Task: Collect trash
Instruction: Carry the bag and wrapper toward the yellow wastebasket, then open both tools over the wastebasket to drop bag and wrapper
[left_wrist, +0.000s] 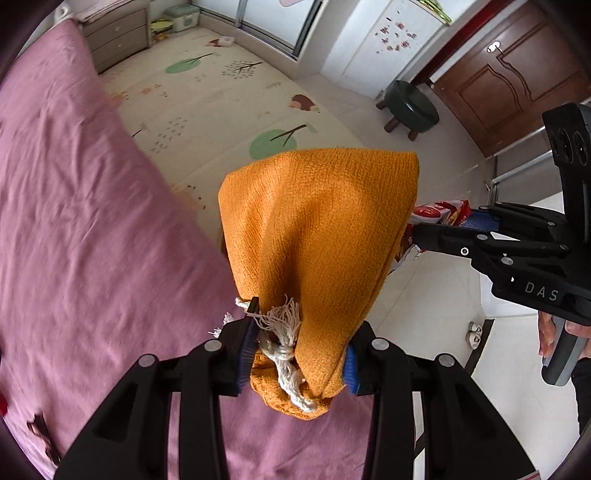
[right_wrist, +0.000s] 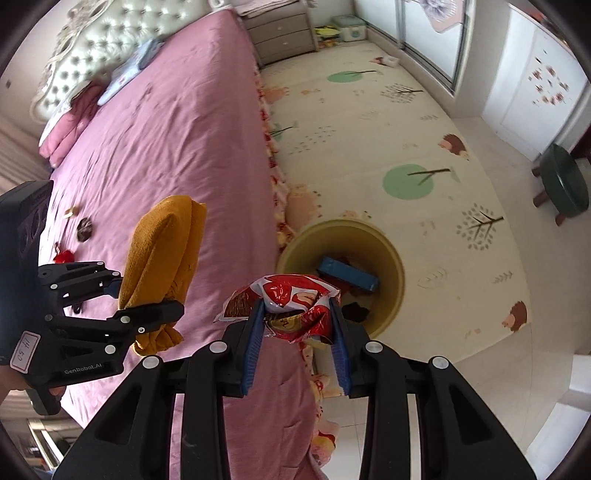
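The left tongs (left_wrist: 297, 354) are clamped on a bunched orange knitted cloth (left_wrist: 317, 236) with a white tassel cord (left_wrist: 284, 350), which hangs over the pink bed (left_wrist: 74, 221). Beside them, the right tongs (right_wrist: 297, 325) are clamped on a crumpled red snack wrapper (right_wrist: 291, 295), at the bed's edge. Just beyond the right tongs, on the floor, stands a yellow bin (right_wrist: 391, 258) with a blue box (right_wrist: 347, 275) inside. More small scraps (right_wrist: 83, 229) lie on the bed beyond the left tongs.
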